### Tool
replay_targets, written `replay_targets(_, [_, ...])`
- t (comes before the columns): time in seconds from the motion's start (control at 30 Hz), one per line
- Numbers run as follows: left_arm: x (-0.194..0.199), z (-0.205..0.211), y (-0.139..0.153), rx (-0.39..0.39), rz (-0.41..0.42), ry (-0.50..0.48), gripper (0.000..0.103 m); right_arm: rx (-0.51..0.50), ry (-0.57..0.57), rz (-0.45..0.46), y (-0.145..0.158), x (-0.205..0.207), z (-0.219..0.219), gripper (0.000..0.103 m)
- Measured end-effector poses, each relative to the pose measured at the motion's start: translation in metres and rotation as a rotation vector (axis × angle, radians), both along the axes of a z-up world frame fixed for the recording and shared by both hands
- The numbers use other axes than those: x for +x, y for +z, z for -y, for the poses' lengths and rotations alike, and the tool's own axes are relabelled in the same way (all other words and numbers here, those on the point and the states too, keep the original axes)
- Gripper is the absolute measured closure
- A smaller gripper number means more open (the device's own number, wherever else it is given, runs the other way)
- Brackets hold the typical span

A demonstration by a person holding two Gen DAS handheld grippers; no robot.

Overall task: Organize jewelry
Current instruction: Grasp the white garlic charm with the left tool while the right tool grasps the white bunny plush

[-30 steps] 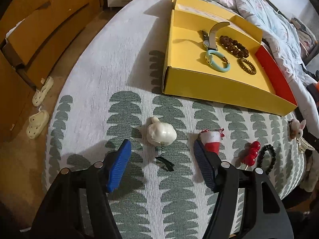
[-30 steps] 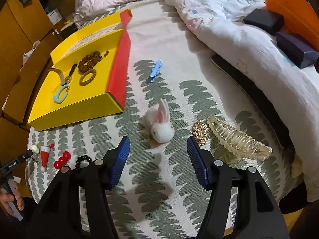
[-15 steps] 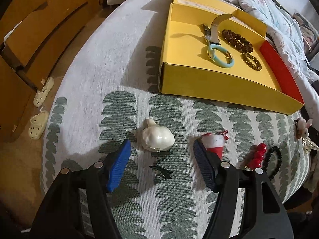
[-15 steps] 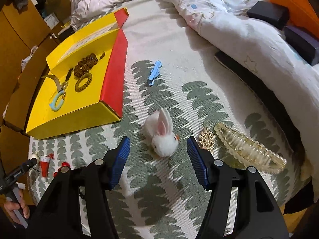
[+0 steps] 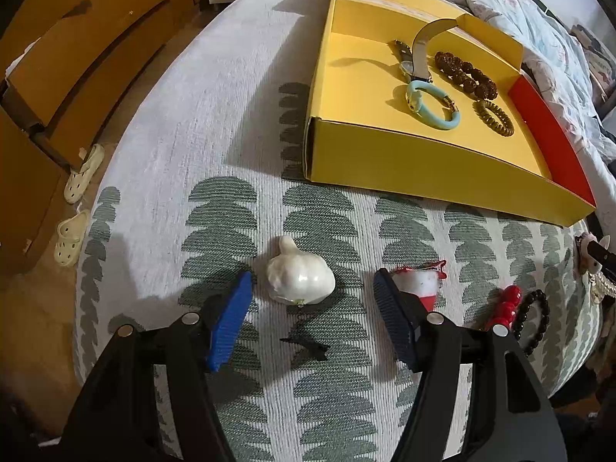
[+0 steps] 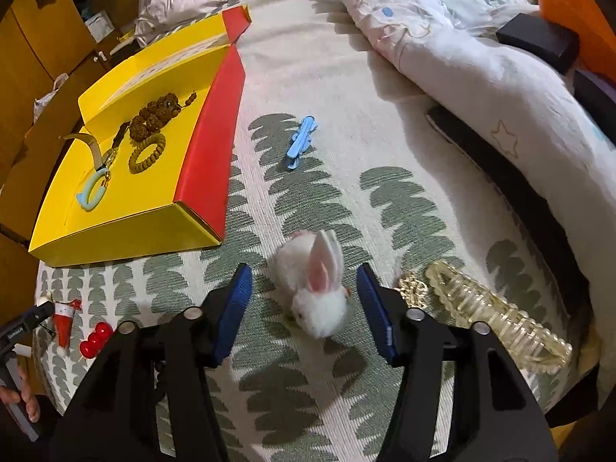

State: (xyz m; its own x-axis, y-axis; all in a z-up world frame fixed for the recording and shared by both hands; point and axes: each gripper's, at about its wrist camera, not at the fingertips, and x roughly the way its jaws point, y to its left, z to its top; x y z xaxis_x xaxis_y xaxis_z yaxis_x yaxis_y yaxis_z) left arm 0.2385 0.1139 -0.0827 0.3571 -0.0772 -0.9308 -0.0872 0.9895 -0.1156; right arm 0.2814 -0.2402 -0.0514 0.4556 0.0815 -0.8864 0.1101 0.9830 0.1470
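Advanced: left gripper (image 5: 312,308) now straddling garlic-shaped ornament (image 5: 300,279) near bed's front edge, jaws released, not yet touching. Right gripper (image 6: 304,300) likewise brought around plush rabbit (image 6: 317,292), spread wide, nothing grasped. Both set for closing; yellow box (image 5: 385,161) waiting at bed's far side.

You saw a coarse woven cloth bedspread (image 5: 238,123) under a matt cardboard box (image 5: 385,161), and a glossy, pearly garlic-shaped charm (image 5: 300,277) lay smooth beside ribbed blue rubbery pads (image 5: 231,319). The rabbit clip (image 6: 319,292) was fluffy plush, the large claw clip (image 6: 496,315) clear glossy plastic, and the watch band (image 5: 423,44) looked like brushed metal.
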Motion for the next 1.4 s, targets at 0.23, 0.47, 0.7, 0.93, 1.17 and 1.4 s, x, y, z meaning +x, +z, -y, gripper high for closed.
replay_targets(0.23, [0.004, 0.001, -0.003, 0.002, -0.006, 0.003, 0.04, -0.022, 0.011, -0.019, -0.01, 0.01, -0.002, 0.052])
replay_targets(0.47, [0.005, 0.001, -0.006, -0.002, -0.021, 0.006, 0.054, -0.024, 0.021, -0.039, -0.018, 0.015, -0.004, 0.065])
replay_targets(0.7, [0.005, -0.001, -0.005, -0.03, -0.025, 0.007, 0.067, 0.02, 0.007, -0.051, -0.019, 0.013, 0.002, 0.071])
replay_targets(0.93, [0.005, -0.003, -0.002, -0.066, -0.017, 0.003, 0.067, 0.035, 0.01, -0.035, -0.011, 0.006, 0.001, 0.072])
replay_targets(1.17, [-0.003, -0.007, 0.01, -0.079, 0.012, 0.006, 0.067, 0.05, 0.003, -0.008, 0.004, -0.004, 0.0, 0.072])
replay_targets(1.4, [-0.017, -0.016, 0.025, -0.098, 0.051, 0.002, 0.067, 0.071, 0.016, 0.051, 0.03, -0.015, -0.005, 0.072])
